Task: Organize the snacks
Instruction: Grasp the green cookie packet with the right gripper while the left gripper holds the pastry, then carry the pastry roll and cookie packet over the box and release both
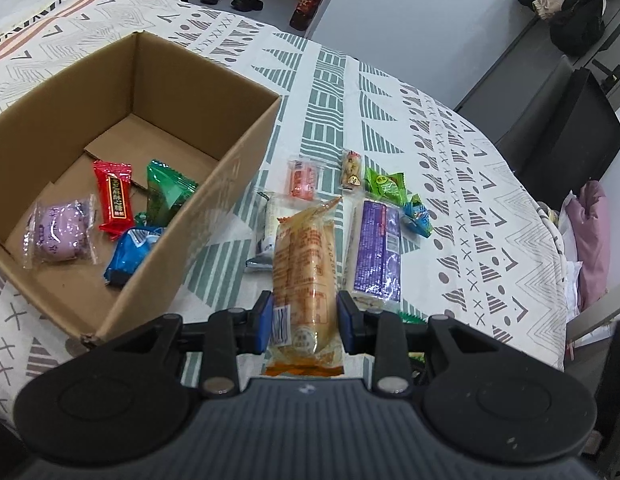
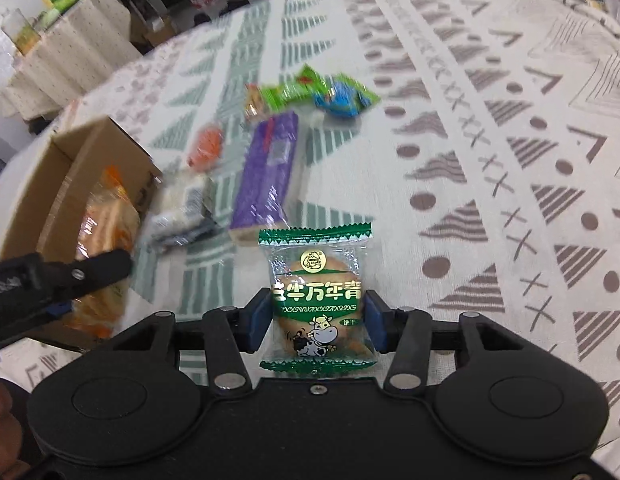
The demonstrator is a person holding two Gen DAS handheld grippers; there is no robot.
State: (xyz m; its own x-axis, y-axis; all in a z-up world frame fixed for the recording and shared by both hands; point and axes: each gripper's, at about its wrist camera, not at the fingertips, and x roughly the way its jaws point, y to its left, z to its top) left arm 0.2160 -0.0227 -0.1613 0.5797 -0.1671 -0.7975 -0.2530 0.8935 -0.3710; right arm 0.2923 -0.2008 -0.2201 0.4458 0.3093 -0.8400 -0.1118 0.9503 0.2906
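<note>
My left gripper [image 1: 304, 322] is shut on a long orange snack pack [image 1: 303, 276], held above the table just right of an open cardboard box [image 1: 213, 184]. The box holds a purple pack [image 1: 59, 230], a red candy bar [image 1: 115, 200], a green pack [image 1: 165, 192] and a blue pack [image 1: 131, 254]. My right gripper [image 2: 317, 324] is shut on a green cow-print biscuit pack [image 2: 317, 300] above the tablecloth. The right wrist view also shows the left gripper [image 2: 61, 276], the orange pack [image 2: 105, 236] and the box [image 2: 61, 184] at the left.
Loose snacks lie on the patterned tablecloth [image 1: 450, 184]: a purple pack [image 1: 378, 252], a white pack [image 1: 271, 216], an orange-pink pack [image 1: 303, 180], a small beige pack [image 1: 352, 170], a green pack [image 1: 384, 184], a blue candy [image 1: 418, 216]. A dark chair [image 1: 570, 128] stands beyond the table's right edge.
</note>
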